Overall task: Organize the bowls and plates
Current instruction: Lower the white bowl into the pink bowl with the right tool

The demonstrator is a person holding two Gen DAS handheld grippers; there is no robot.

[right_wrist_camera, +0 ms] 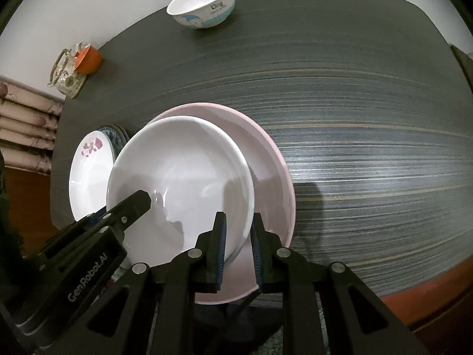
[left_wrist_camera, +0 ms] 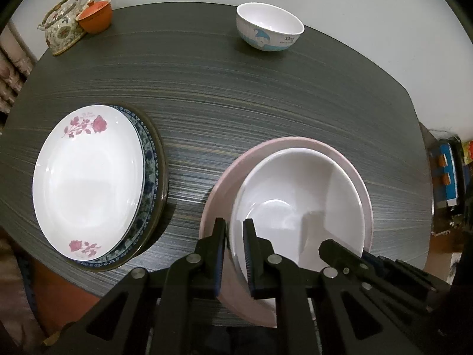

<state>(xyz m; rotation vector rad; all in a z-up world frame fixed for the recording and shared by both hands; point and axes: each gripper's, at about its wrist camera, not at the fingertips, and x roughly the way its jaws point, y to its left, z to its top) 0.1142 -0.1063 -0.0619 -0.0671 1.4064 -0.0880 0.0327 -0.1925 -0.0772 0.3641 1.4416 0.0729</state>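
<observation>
Left gripper (left_wrist_camera: 234, 230) clamped on near-left rim of white bowl (left_wrist_camera: 298, 207); right gripper (right_wrist_camera: 239, 224) pinching the same bowl's near-right rim. Bowl nested in pink plate (left_wrist_camera: 343, 153) directly beneath both. Stacked floral plates (left_wrist_camera: 88, 183) left of left gripper; small printed bowl (left_wrist_camera: 269, 29) far ahead on dark table (left_wrist_camera: 236, 103).

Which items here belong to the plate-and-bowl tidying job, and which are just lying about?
Part of the job: white bowl, pink bowl, rose-patterned plate, blue-patterned plate, cartoon bowl.

Lying about: teapot, orange cup.
</observation>
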